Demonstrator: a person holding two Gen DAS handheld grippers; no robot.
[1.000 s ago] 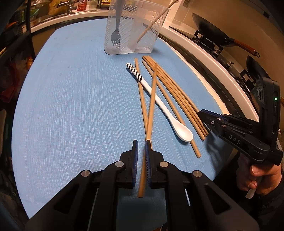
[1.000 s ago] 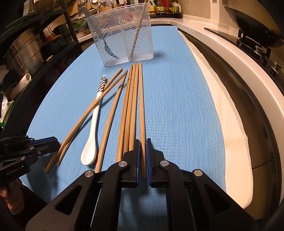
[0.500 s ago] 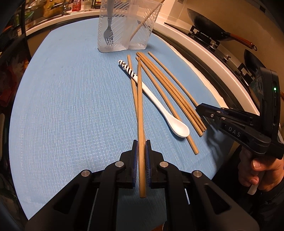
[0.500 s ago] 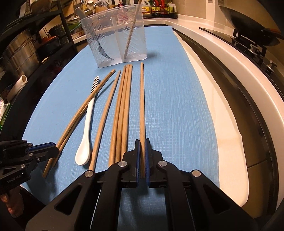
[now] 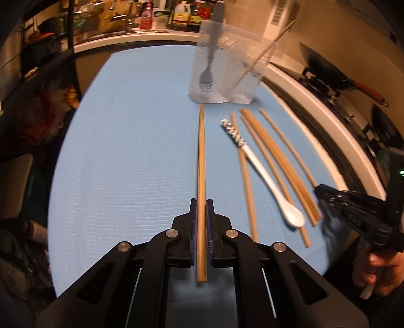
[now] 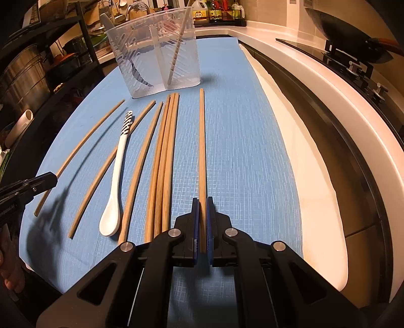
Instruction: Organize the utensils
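Observation:
My left gripper (image 5: 201,205) is shut on a wooden chopstick (image 5: 201,156) that points at the clear plastic utensil holder (image 5: 227,63), lifted off the pile. My right gripper (image 6: 202,204) is shut on another wooden chopstick (image 6: 202,141), held to the right of the pile. Several loose chopsticks (image 6: 164,156) and a white spoon with a striped handle (image 6: 117,176) lie on the blue mat (image 6: 247,151). The holder (image 6: 156,60) holds a fork (image 5: 208,73) and one chopstick (image 6: 176,55).
A white counter edge and a black stove with woks (image 6: 353,30) run along the right. Shelves with pots (image 6: 22,75) stand at the left. Bottles (image 5: 186,12) line the back counter.
Both grippers have lifted their chopsticks away from the pile. The left one swung its chopstick straight and to the left; the right one pulled its chopstick to the right.

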